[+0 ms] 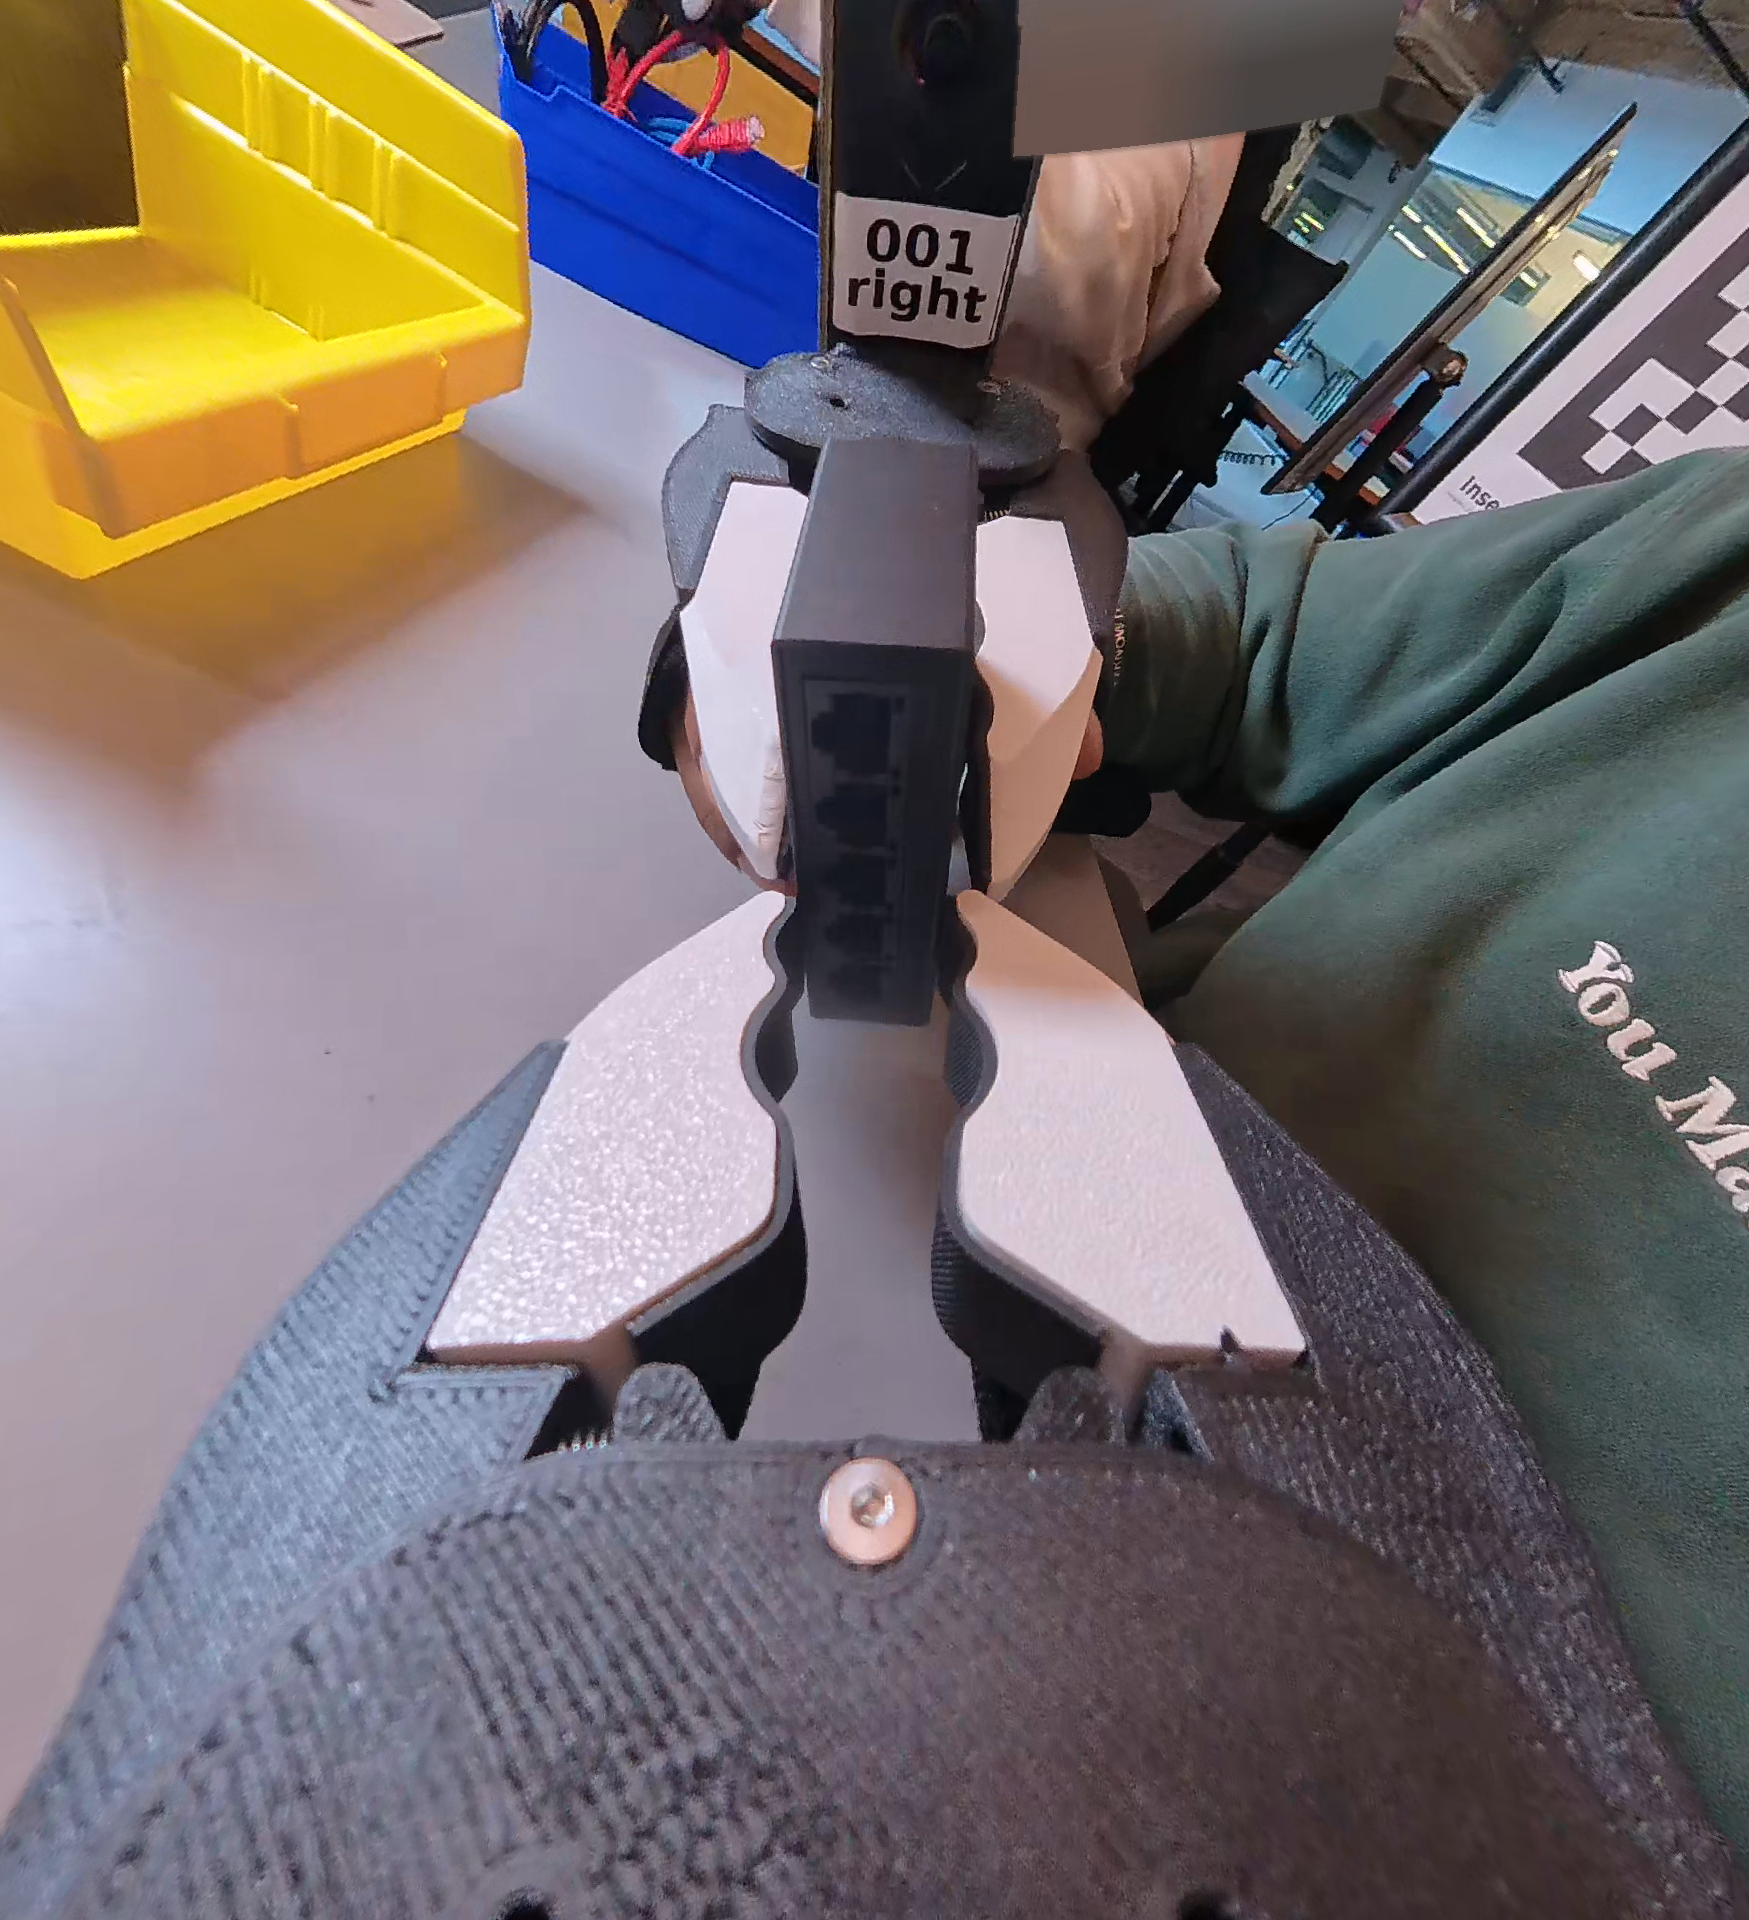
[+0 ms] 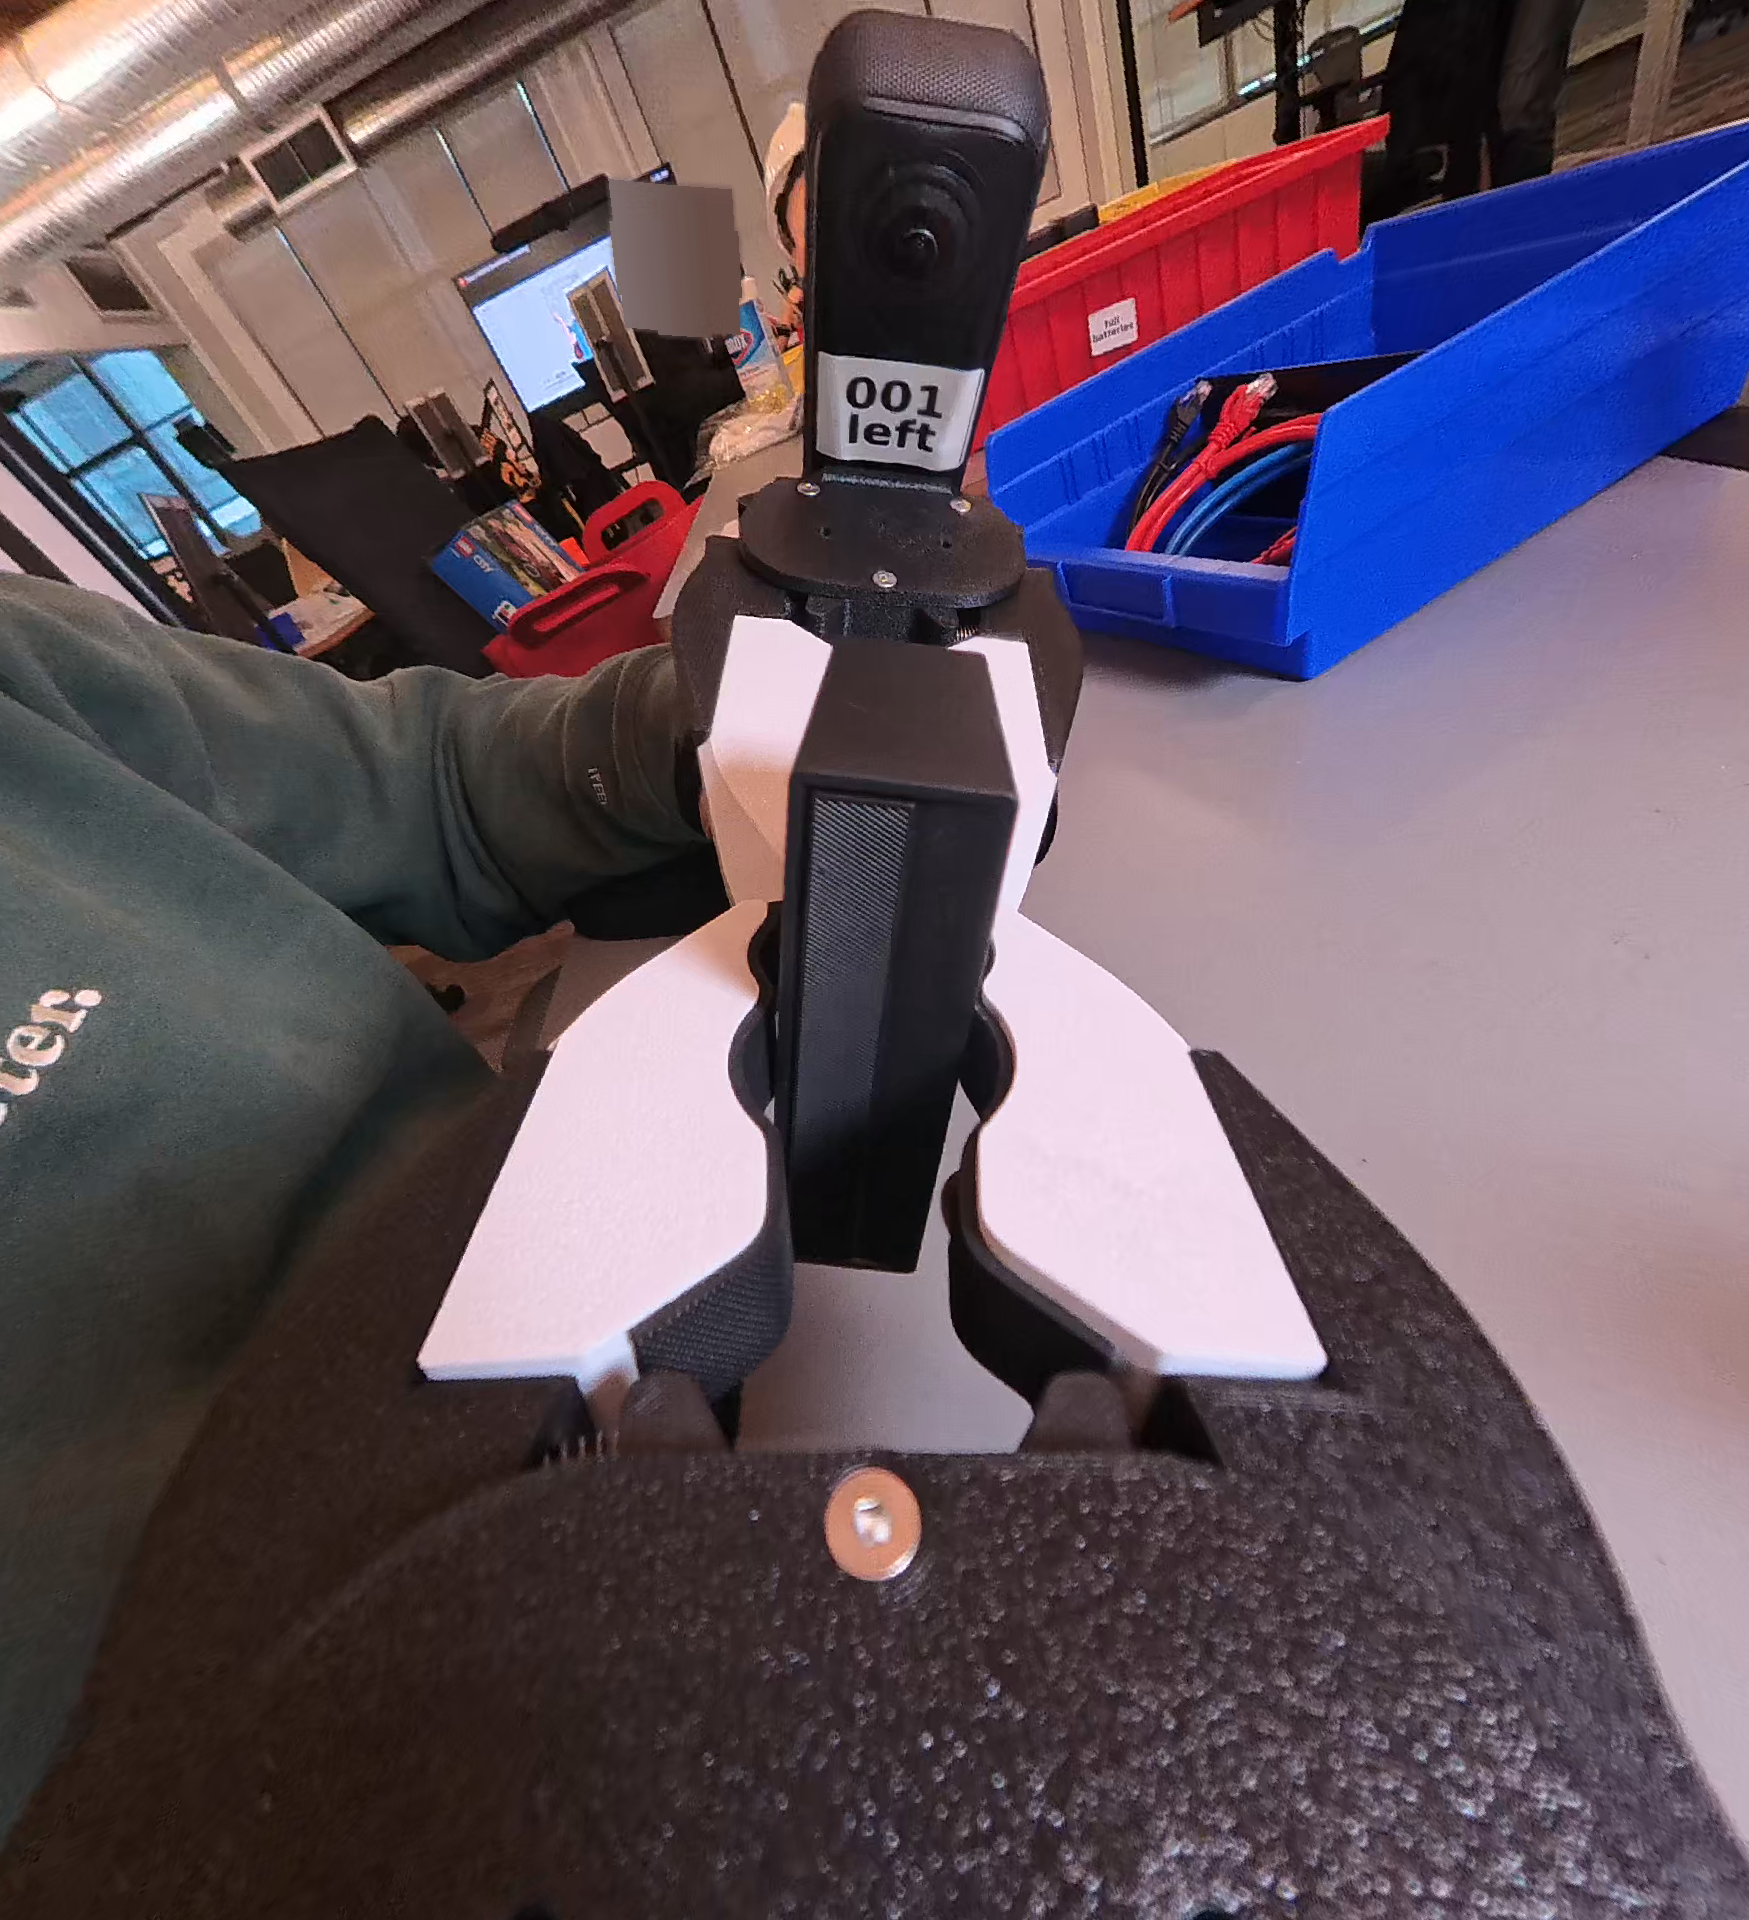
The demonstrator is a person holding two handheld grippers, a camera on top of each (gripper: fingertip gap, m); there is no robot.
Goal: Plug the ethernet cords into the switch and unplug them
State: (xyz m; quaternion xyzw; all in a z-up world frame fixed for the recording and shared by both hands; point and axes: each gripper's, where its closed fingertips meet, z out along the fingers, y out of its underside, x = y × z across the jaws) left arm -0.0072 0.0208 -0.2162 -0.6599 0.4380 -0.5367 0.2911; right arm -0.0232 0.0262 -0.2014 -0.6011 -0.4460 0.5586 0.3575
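Note:
A black ethernet switch [image 1: 865, 790] is held upright above the grey table [image 1: 226, 935], its row of empty ports facing the left wrist camera. My left gripper [image 1: 870, 920] is shut on its lower end at the fingertips. My right gripper [image 2: 875, 925] is shut on the same switch [image 2: 880, 1039] from the opposite side, with the plain back face toward its camera. The two grippers face each other. Red, blue and black ethernet cords [image 2: 1223, 468] lie coiled in a blue bin [image 2: 1472, 416], also seen in the left wrist view [image 1: 714, 135].
An empty yellow bin [image 1: 226, 312] stands on the table at the far left of the left wrist view. A red bin [image 2: 1192, 239] sits behind the blue one. The person's green sleeve [image 1: 1472, 831] fills one side of each view. The tips of both grippers are at nearly the same place.

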